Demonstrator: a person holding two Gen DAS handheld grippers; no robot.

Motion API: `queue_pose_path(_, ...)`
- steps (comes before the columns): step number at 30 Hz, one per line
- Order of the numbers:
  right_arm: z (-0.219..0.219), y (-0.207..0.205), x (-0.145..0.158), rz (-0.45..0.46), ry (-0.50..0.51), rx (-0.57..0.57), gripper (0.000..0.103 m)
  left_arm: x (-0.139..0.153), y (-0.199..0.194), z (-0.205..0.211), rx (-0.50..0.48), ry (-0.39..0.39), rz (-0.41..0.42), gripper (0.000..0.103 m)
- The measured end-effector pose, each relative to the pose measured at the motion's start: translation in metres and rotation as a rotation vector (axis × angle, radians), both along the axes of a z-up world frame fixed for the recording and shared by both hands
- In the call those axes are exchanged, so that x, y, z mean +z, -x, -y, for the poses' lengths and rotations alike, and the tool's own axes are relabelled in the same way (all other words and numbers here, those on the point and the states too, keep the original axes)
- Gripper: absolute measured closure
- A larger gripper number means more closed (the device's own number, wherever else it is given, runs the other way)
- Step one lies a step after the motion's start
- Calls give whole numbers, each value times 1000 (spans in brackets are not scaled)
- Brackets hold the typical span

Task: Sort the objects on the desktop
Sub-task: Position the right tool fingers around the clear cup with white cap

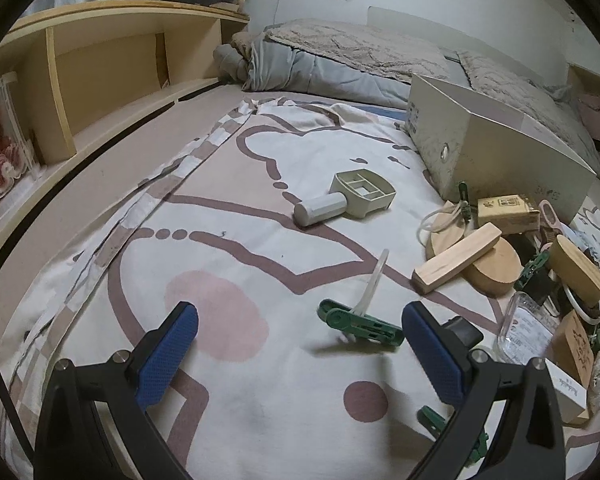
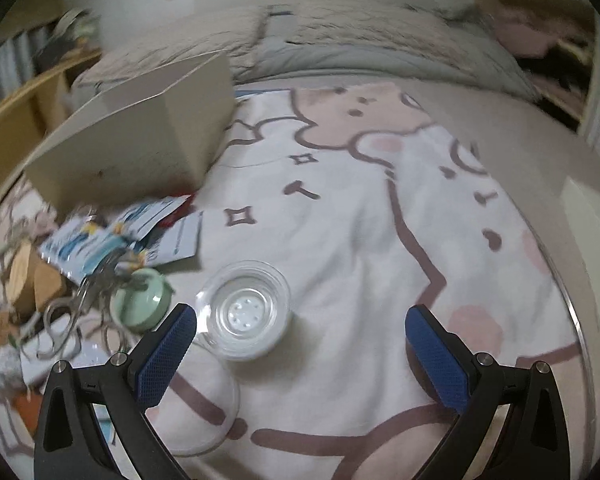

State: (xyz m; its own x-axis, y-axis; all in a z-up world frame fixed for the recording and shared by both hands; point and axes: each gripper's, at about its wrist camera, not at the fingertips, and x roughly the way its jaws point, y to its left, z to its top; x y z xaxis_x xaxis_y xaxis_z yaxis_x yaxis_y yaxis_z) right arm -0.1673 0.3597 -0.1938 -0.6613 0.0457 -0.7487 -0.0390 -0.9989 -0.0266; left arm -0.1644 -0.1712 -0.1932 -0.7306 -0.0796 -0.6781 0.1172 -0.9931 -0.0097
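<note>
While your left gripper [image 1: 300, 344] stands spread and empty, the green clip [image 1: 360, 322] lies on the blanket [image 1: 228, 184] between its fingertips. Your right gripper [image 2: 300, 344] also gapes, holding nothing; beyond the clip, the beige box [image 1: 496, 148].

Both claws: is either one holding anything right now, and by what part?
Nothing is held. The left claw and right claw are both open and empty.

A green clip [image 1: 360, 323] lies flat on the sheet; a clear round dish [image 2: 244, 310] sits upright.
</note>
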Motion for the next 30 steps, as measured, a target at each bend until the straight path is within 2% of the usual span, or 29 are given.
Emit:
queue_pose_path(3,-6,4,-2,13,-55,-44,0,-1,1,-1,-4,3,4,0)
queue_pose_path(14,-61,13,-19,70,-6,-292,0,-1,0,-2,-13,2,1,0)
queue_pose_path(17,-72,6,-14,37,5,-343,0,0,0,-2,-13,-3,-3,0)
queue_pose_path(18,-73,0,-8,-4,8,-345,0,-1,0,-2,-12,-5,-1,0)
queue_pose_path(20,-68,-7,2,-72,10,-306,0,-1,0,-1,-9,-6,3,0)
queue_pose_path(24,-31,-13,18,-135,-43,-109,0,-2,1,0,-6,-10,9,0)
queue_pose_path(28,12,-4,13,-99,-171,43,0,-2,1,1,-6,-10,9,0)
queue_pose_path(30,20,0,7,-76,-216,58,0,-2,0,1,-7,-14,9,0)
